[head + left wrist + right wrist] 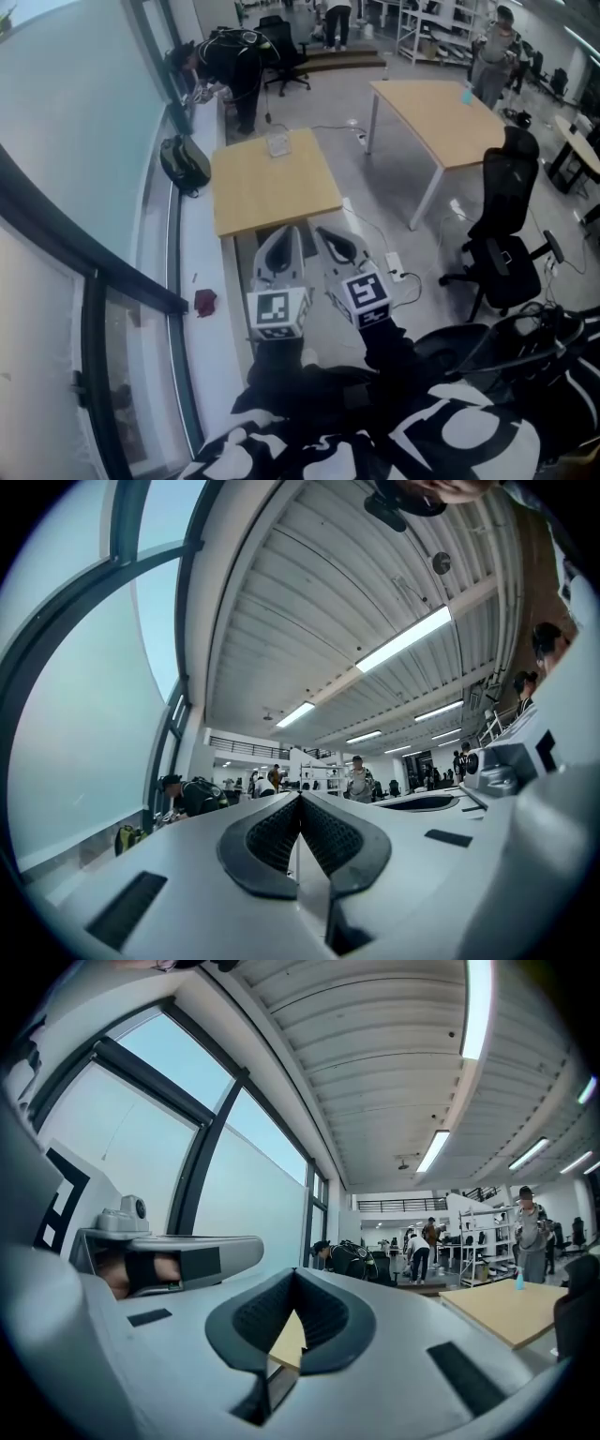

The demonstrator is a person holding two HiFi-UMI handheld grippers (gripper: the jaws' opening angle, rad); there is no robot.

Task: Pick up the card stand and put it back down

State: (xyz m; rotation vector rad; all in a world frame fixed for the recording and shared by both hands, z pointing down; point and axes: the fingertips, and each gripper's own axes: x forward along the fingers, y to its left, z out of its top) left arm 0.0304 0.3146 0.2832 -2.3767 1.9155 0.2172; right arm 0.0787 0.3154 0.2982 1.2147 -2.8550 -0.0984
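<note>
The card stand [277,143], a small clear holder, stands near the far edge of the nearer wooden table [272,187]. Both grippers are held close to the body, short of the table's near edge and well apart from the stand. In the head view my left gripper [281,236] and my right gripper [332,237] point at the table. The left gripper [300,799] has its jaws closed tip to tip with nothing between them. The right gripper [295,1274] is also shut and empty, and a strip of the tabletop [289,1340] shows below its pads.
A second wooden table [436,112] stands at the back right, with a black office chair [502,234] in front of it. A backpack [185,164] lies on the window ledge, where a person [230,66] bends over. A power strip [394,265] lies on the floor.
</note>
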